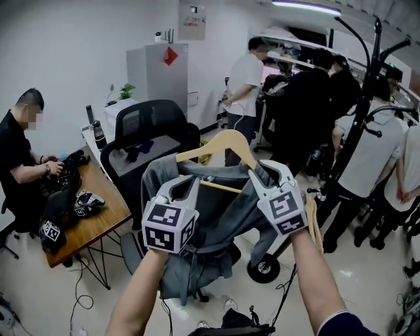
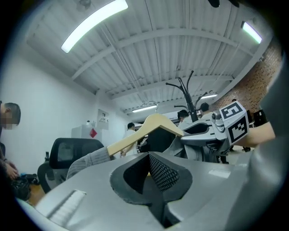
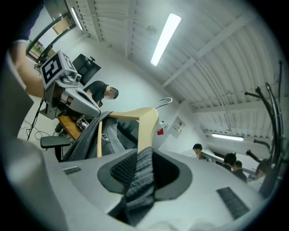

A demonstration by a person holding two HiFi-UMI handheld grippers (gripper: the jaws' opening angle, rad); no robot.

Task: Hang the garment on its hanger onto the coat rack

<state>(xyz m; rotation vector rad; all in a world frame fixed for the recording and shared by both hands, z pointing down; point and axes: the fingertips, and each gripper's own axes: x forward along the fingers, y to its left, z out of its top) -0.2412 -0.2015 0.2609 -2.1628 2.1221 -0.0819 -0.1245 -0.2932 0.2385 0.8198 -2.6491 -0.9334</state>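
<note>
The garment [image 1: 210,230], a grey knit, hangs on a wooden hanger [image 1: 223,141] that is held in the air to the left of the rack [image 1: 357,125] and near it, but not touching. It sits below the rack's curved upper arms.

Each gripper holds one shoulder. This probably keeps the hanger level and stops the knit sliding off, and it leaves the metal hook [image 3: 166,100] free at the top to go over a rack arm.

The right gripper [image 1: 266,172], on the side nearer the rack, has its fingers clamped on a fold of ribbed fabric, with the hanger's arm just past them. The left gripper [image 1: 182,187], on the far side from the rack, has its fingers almost together. A sliver of pale wood shows between them, so I judge they are pinching the hanger's end.

The hook hasn't reached the rack, so the hanging itself is not yet done.

Little writing can be read. Both gripper cubes carry black-and-white square markers, not words. Well left of the rack, a red diamond [image 1: 170,56] on a grey cabinet and a wall notice [image 1: 192,16] are both too small to read.
</note>
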